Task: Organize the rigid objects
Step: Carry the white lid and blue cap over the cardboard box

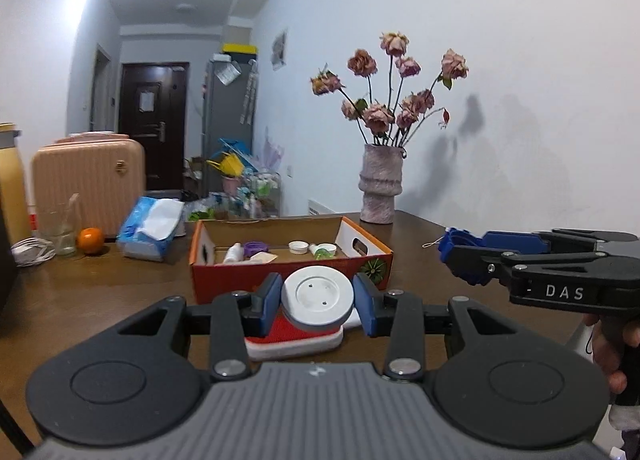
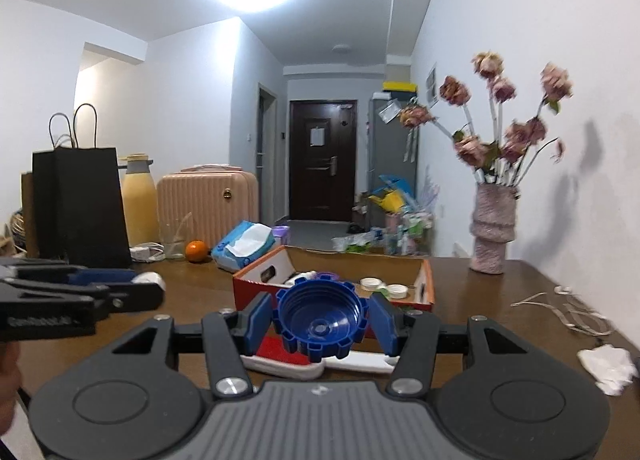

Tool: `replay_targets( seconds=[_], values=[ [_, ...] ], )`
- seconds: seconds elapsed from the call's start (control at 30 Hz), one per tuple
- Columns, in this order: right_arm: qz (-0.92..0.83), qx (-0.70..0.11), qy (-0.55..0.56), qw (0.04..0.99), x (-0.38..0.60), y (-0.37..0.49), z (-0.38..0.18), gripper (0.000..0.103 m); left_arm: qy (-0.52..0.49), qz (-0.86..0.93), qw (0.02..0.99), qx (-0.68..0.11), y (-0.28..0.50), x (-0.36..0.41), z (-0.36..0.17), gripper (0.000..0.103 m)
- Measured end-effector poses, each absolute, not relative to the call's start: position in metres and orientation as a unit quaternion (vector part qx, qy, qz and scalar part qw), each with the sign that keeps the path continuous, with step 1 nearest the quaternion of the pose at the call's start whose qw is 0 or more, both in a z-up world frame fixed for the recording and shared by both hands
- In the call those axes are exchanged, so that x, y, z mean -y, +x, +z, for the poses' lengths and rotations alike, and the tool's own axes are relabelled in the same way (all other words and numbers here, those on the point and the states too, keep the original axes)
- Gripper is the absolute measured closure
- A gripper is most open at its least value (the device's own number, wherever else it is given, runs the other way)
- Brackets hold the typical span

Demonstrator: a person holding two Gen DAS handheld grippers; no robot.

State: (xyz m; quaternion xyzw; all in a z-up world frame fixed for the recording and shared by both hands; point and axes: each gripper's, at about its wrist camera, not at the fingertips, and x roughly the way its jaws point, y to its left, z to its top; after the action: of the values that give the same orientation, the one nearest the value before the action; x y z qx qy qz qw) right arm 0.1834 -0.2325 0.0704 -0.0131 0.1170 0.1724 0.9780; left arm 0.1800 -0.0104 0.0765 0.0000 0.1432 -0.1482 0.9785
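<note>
My left gripper (image 1: 318,302) is shut on a white round lid (image 1: 318,296), held above the table just in front of the orange cardboard box (image 1: 280,274). My right gripper (image 2: 320,318) is shut on a large blue ribbed cap (image 2: 320,320), also just in front of the box (image 2: 426,288). The right gripper also shows at the right in the left wrist view (image 1: 448,252), and the left one at the left in the right wrist view (image 2: 154,286). The box holds small white caps (image 1: 299,247), a white bottle (image 1: 233,253) and a purple ring (image 1: 256,247). A red and white flat pack (image 1: 296,340) lies under both grippers.
A vase of dried roses (image 1: 380,187) stands at the back right by the wall. A tissue pack (image 1: 150,227), an orange (image 1: 91,240), a glass (image 1: 62,232) and a white cable (image 1: 32,252) sit at the left. A black paper bag (image 2: 80,203) and crumpled tissue (image 2: 606,368) show in the right wrist view.
</note>
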Motion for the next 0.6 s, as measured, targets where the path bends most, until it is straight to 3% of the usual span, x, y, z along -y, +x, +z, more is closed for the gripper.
replay_targets(
  seconds=[0.3,0.6],
  values=[
    [0.22,-0.194,-0.011,0.956,0.232,0.341,0.086,0.05,-0.014,-0.169,0.961,-0.217,0.36,0.005,0.097,0.063],
    [0.232,-0.304,0.005,0.924,0.224,0.522,0.062,0.05,-0.038,-0.178,0.918,-0.352,0.553,0.015,0.054,0.063]
  ],
)
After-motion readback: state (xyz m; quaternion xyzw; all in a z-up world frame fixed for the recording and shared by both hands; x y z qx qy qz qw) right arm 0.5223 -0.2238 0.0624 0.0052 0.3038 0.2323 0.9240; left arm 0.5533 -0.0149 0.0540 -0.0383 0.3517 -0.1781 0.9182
